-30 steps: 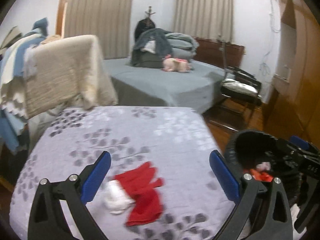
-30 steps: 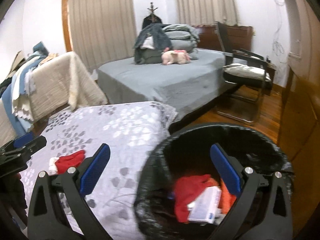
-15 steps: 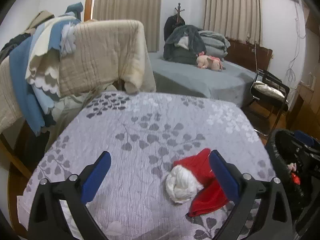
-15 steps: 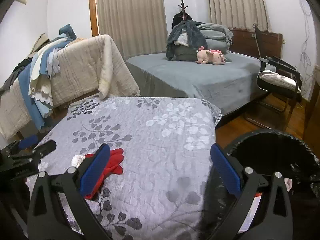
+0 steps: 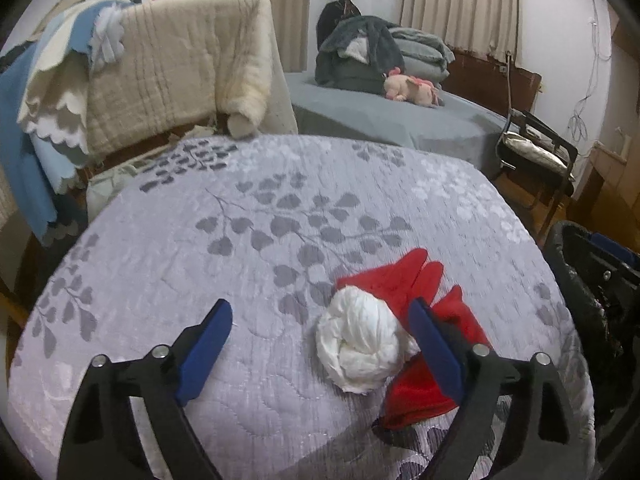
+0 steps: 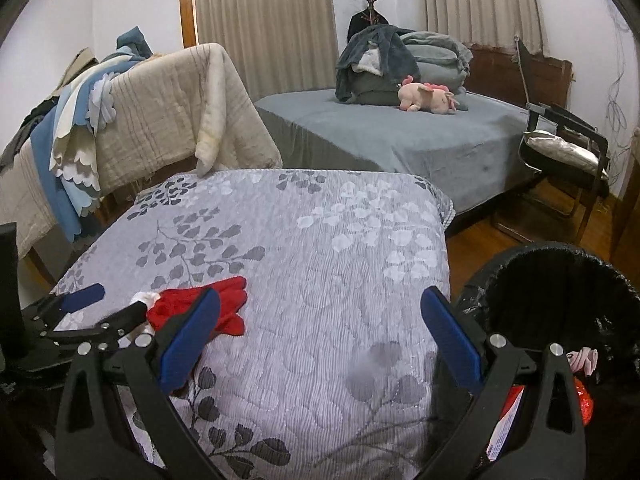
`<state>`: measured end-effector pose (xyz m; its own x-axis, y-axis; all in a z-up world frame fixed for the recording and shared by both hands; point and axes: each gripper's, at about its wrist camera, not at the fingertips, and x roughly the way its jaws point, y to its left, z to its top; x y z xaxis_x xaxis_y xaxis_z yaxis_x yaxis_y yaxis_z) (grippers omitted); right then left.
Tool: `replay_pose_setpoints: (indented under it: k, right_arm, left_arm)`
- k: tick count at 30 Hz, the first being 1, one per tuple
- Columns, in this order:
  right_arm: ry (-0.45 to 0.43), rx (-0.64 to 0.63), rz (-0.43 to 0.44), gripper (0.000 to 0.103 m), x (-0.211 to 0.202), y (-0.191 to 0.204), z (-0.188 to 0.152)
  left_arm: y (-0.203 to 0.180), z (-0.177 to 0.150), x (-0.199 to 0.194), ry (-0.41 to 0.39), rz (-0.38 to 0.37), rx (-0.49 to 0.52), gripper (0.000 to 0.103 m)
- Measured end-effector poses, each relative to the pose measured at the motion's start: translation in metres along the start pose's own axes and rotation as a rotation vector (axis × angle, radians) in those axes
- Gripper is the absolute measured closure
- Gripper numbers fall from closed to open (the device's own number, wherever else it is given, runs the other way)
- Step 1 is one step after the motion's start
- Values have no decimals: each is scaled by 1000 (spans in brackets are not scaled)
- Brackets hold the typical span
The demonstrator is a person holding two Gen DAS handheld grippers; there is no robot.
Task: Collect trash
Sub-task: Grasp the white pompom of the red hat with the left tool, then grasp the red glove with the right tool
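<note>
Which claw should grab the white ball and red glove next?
Left. The left claw is open right at the white wad and red glove. The right claw hangs open farther off, beside the trash bin.

A crumpled white wad (image 5: 362,350) lies touching a red glove (image 5: 420,328) on the patterned quilt (image 5: 240,240).
</note>
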<state>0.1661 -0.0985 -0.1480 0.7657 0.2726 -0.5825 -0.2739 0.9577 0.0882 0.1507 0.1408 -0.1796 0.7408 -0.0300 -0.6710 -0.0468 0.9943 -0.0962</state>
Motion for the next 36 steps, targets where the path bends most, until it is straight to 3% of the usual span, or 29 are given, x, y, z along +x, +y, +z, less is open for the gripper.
replay_pose_setpoints:
  k: [2,8,17,25,36]
  right_arm:
    - [3,-7,1,6,1,2,-1]
    - [9,-27,3,6,3,6,0]
    - [1,-31,13,6,5,13,5]
    - [13,-28,49,6,13,33,5]
    - [72,-62,84,6,40,75,-2]
  left_arm:
    - [-1,-1,5,18,-26,-5,24]
    - [-1,-3,13,58,-132,-24,63]
    - [8,3,-6,12,-129,-51,67]
    - [31,10,-24,-36,-23,-18,67]
    - [68,8,-24,-37,42,-57,67]
